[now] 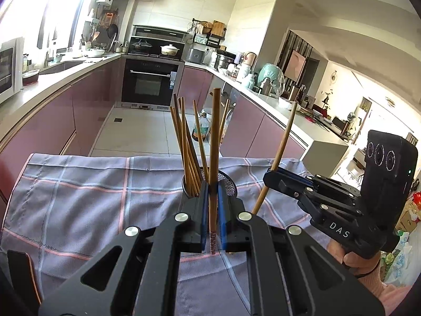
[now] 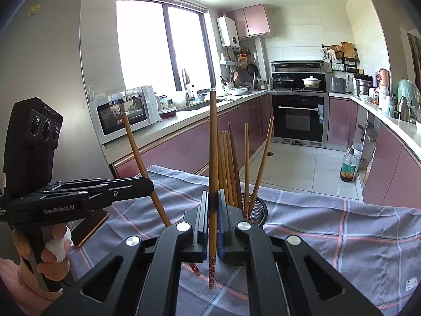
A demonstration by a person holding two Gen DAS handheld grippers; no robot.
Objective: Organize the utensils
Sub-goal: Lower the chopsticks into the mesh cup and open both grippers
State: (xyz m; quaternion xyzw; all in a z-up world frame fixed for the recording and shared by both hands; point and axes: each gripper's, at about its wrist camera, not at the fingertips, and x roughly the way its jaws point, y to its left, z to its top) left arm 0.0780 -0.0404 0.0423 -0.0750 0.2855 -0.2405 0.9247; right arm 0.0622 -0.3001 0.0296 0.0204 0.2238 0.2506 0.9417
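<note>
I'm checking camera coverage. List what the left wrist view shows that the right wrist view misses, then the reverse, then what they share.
Only the left wrist view: the living area past the counter, and the right gripper seen from the side, clamping a tilted chopstick.

Only the right wrist view: the window, the phone on the cloth, and the left gripper from the side.

Both: the mesh holder of chopsticks, the checked cloth, the oven, and an upright chopstick between the viewing gripper's fingers.

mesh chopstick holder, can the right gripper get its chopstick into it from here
Probably yes. The right gripper is shut on a chopstick, and the mesh chopstick holder stands just beyond its fingers. Its mouth looks partly free, though the chopsticks already inside crowd one side.
</note>
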